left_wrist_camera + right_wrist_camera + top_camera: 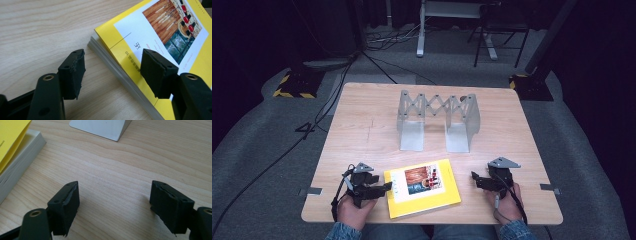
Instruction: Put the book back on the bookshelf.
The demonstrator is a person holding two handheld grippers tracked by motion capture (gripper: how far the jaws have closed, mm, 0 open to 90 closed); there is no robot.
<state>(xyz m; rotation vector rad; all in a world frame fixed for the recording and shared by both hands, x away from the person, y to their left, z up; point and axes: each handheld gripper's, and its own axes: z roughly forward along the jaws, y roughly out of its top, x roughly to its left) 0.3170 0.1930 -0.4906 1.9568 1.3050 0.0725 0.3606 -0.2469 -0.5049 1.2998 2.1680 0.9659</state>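
Observation:
A yellow book [422,187] with a white cover panel and a picture lies flat near the table's front edge, between my two grippers. My left gripper [384,188] is open at the book's left edge. In the left gripper view the jaws straddle the book [160,37] at its near corner, one jaw over the cover and the other over bare wood; the gripper [112,72] holds nothing. My right gripper [475,178] is open just right of the book, above bare table. In the right gripper view the gripper [113,202] is empty and the book's page edge [17,160] lies at far left.
An expandable grey metal book stand [438,120] with scissor links stands at mid-table behind the book; one of its base plates [100,127] shows at the top of the right gripper view. The wooden table [362,125] has bare room on both sides. Cables and stands sit on the floor beyond.

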